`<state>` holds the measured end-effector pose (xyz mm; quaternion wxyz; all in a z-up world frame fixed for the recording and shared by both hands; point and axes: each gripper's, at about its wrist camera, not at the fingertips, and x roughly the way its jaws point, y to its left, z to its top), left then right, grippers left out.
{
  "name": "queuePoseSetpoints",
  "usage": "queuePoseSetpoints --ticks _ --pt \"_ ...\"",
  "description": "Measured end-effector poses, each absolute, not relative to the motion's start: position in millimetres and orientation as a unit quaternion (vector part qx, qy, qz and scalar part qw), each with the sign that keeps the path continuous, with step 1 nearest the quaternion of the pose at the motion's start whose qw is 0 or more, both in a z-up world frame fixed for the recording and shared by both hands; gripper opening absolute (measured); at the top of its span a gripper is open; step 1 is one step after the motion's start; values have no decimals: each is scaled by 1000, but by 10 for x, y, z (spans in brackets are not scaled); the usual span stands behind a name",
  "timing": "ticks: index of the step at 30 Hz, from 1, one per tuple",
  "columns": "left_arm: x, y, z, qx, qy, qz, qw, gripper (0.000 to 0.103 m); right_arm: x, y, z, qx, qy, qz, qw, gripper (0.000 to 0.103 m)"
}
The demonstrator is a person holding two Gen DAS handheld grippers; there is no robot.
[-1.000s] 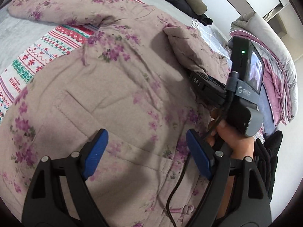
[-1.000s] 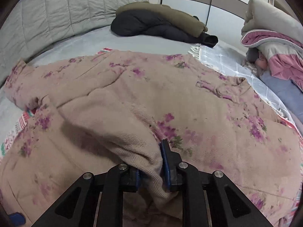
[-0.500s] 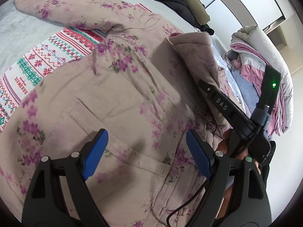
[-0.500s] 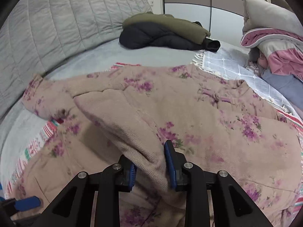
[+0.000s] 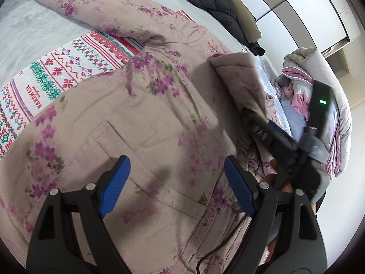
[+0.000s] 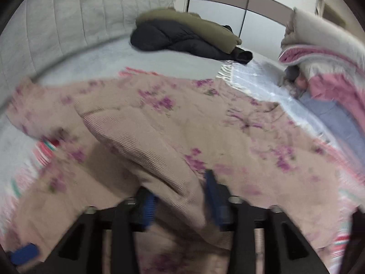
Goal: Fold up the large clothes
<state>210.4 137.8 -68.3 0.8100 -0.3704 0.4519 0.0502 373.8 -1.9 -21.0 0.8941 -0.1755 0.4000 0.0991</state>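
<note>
Left wrist view: the left gripper [image 5: 176, 182] hangs with its blue pads wide apart and nothing between them, just above the floral coat [image 5: 141, 118], which lies spread flat on the grey bed [image 5: 34, 29]. A patch pocket of the coat sits directly under the open jaws. A patterned blanket [image 5: 57, 73] shows from under the coat at the left. To the right, the right gripper [image 5: 269, 134] reaches in at the end of the folded-over sleeve [image 5: 241, 80], which lies across the coat's body.

Right wrist view, blurred: the right gripper [image 6: 182, 196] has its jaws opening, and the sleeve [image 6: 146, 150] drapes between the blue pads, no longer pinched. The coat [image 6: 239, 132] stretches across the bed beyond. A dark jacket [image 6: 182, 36] lies far back, rolled bedding [image 6: 324, 57] at the right.
</note>
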Motion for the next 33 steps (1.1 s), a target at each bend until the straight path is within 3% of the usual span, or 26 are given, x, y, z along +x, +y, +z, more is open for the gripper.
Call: queuePoseSetpoints --ticks 1,5,11,15,20,22,25,28,31,33 --pt "2104 1381 -684 -370 452 52 810 84 3737 60 -236 -234 382 65 892 103" --pt "2098 1425 -696 -381 451 55 805 84 3596 250 -348 -338 329 76 879 103" --pt "2069 1489 -673 -390 444 60 804 84 3555 -456 94 -76 365 216 903 103" --pt "2078 1485 -679 -393 446 57 802 84 3721 -1122 156 27 396 203 895 103" --pt "2087 1451 -675 -389 447 55 804 84 4003 -2144 -352 117 467 108 870 103" --pt "2100 1409 -669 -383 448 52 806 84 4136 -2321 -753 144 507 103 843 103" --pt "2153 1403 -664 -374 452 45 809 84 4036 -2036 -847 39 472 94 875 103" --pt "2165 1532 -640 -372 444 55 813 84 4013 -1847 -628 9 483 61 874 103" --pt "2129 1687 -587 -367 438 69 818 84 3594 -1950 -114 75 411 89 904 103" --pt "2101 1800 -545 -367 433 74 820 84 3302 -2023 16 116 415 104 896 103"
